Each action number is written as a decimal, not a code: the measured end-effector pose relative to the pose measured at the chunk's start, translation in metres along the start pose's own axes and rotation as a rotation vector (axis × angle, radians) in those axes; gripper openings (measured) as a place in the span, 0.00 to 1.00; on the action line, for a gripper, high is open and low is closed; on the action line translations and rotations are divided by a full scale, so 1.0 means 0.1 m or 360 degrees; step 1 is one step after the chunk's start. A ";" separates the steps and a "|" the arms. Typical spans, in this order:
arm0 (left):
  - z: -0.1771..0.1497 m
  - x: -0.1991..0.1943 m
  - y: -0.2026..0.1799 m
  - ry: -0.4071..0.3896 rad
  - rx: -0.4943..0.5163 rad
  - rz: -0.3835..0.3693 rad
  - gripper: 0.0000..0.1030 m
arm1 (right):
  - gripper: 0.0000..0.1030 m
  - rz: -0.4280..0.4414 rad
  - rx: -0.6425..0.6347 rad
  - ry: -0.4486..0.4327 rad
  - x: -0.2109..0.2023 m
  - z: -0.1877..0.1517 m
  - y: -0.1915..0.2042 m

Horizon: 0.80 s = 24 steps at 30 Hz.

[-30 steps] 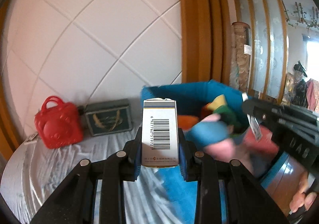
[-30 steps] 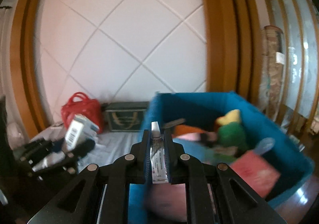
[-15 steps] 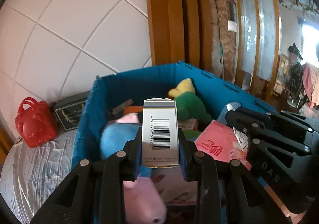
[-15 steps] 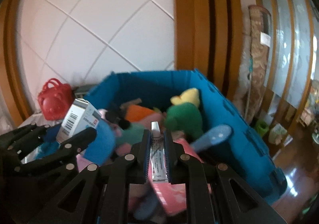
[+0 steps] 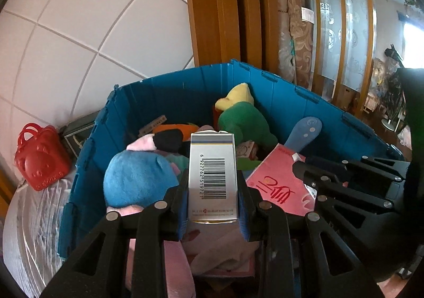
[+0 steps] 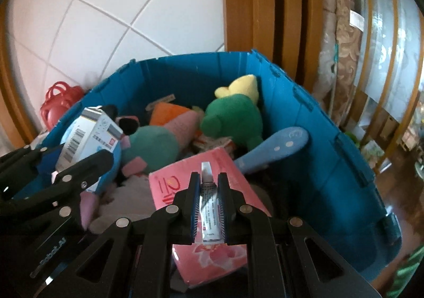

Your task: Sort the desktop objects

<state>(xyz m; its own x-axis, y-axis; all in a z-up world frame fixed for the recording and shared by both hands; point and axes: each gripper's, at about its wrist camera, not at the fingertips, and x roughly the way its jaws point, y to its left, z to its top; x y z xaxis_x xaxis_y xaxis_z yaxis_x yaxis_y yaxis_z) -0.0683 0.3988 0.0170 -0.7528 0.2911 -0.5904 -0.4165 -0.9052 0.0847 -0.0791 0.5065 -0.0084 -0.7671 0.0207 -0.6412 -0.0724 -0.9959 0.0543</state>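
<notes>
A blue plastic crate [image 5: 286, 91] [image 6: 318, 128] full of plush toys lies below both grippers. My left gripper [image 5: 213, 173] is shut on a white medicine box [image 5: 212, 176] with a barcode, held upright over the crate's near side. The same box [image 6: 87, 136] and left gripper show at the left of the right wrist view. My right gripper [image 6: 208, 178] is shut on a small white ointment tube [image 6: 209, 208], nozzle pointing forward, above a pink packet [image 6: 212, 253] [image 5: 278, 189] in the crate.
Inside the crate lie a green and yellow plush [image 5: 243, 115], a blue plush [image 5: 137, 176], an orange toy [image 6: 169, 112] and a blue spoon-shaped item [image 6: 278, 147]. A red toy bag [image 5: 39, 163] and a dark tin [image 5: 76, 131] stand left of the crate on a grey cloth [image 5: 29, 234].
Both grippers have swung right from the grey cloth to above the blue crate and sunk toward it, each keeping its hold. The crate now fills both views.
</notes>
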 end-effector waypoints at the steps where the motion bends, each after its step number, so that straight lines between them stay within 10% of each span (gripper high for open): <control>1: 0.00 0.01 0.00 0.0010 0.0000 0.0006 0.29 | 0.13 -0.0005 0.0006 0.0003 0.01 -0.01 -0.01; 5: -0.03 -0.04 0.03 -0.0004 -0.0023 0.0027 0.55 | 0.28 -0.0029 0.0000 -0.0009 0.00 -0.01 -0.04; 9: -0.03 -0.14 0.11 -0.0037 -0.0093 0.0009 0.64 | 0.65 -0.0094 0.0016 -0.0044 -0.11 0.00 -0.08; 17: -0.05 -0.49 0.20 -0.0137 -0.0140 0.0029 0.80 | 1.00 -0.0174 0.0013 -0.0173 -0.51 0.01 -0.13; 24: -0.11 -0.86 0.20 -0.0306 -0.0166 0.0156 0.97 | 1.00 -0.0187 0.0013 -0.0233 -0.79 -0.02 -0.10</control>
<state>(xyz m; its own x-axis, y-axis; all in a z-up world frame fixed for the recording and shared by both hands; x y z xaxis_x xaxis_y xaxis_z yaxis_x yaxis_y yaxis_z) -0.0065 0.3518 0.0605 -0.8745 0.2449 -0.4187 -0.2892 -0.9562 0.0448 -0.0165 0.5143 0.0403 -0.8376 0.1504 -0.5251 -0.1718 -0.9851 -0.0081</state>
